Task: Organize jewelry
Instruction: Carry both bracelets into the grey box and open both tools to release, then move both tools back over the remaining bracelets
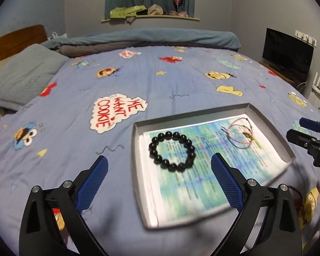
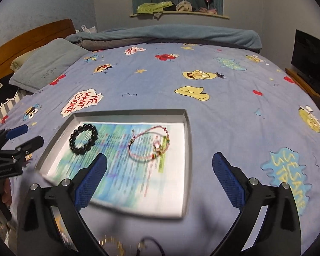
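A shallow grey tray (image 1: pixel 136 149) (image 2: pixel 186 149) lined with printed paper lies on the bed. In it lie a black bead bracelet (image 1: pixel 171 152) (image 2: pixel 83 139) and a pink cord bracelet (image 1: pixel 242 135) (image 2: pixel 149 145). My left gripper (image 1: pixel 160 163) is open and empty, hovering just in front of the bead bracelet. My right gripper (image 2: pixel 160 162) is open and empty, just in front of the cord bracelet. Each gripper shows at the edge of the other's view: the right one (image 1: pixel 298 131), the left one (image 2: pixel 28 134). More jewelry (image 2: pixel 113 245), blurred, lies on the bed below the right gripper.
The bed has a blue cartoon-print cover (image 1: pixel 160 81). A grey pillow (image 1: pixel 25 76) and headboard (image 1: pixel 17 38) are at the left. A folded blanket (image 1: pixel 151 38) lies at the far side. A TV (image 1: pixel 288 53) stands at the right.
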Motion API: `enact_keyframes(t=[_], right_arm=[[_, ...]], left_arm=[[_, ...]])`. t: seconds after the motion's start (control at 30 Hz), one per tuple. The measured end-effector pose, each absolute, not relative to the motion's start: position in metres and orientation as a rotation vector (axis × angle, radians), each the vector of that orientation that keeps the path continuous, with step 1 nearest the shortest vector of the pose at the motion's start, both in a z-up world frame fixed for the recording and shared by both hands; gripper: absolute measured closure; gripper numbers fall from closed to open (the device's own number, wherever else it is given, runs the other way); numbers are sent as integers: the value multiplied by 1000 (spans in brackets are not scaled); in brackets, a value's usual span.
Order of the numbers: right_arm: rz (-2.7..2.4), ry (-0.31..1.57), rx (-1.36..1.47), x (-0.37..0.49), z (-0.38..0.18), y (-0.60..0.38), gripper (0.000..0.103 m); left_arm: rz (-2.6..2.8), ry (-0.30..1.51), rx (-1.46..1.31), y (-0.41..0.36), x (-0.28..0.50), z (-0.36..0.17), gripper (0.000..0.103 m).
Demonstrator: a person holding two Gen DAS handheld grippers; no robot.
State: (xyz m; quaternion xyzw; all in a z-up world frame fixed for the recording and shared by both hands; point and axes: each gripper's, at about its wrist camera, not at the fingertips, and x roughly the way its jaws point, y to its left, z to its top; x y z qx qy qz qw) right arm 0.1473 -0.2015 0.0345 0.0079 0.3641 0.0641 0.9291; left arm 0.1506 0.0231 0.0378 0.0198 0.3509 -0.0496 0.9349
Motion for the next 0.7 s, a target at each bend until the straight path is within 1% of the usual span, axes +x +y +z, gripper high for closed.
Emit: enact_keyframes(t=[0.23,0.5,0.7], right_arm=[[117,734,-34,92,37,-208,5],[75,730,-31,37,24,-222,5],[43,745,-67,4,1,-224,5]], left_arm=[[-100,684,32,32,97,44,5],[-71,708,75,45,39,23,5],[-90,735,44,48,7,1,5]])
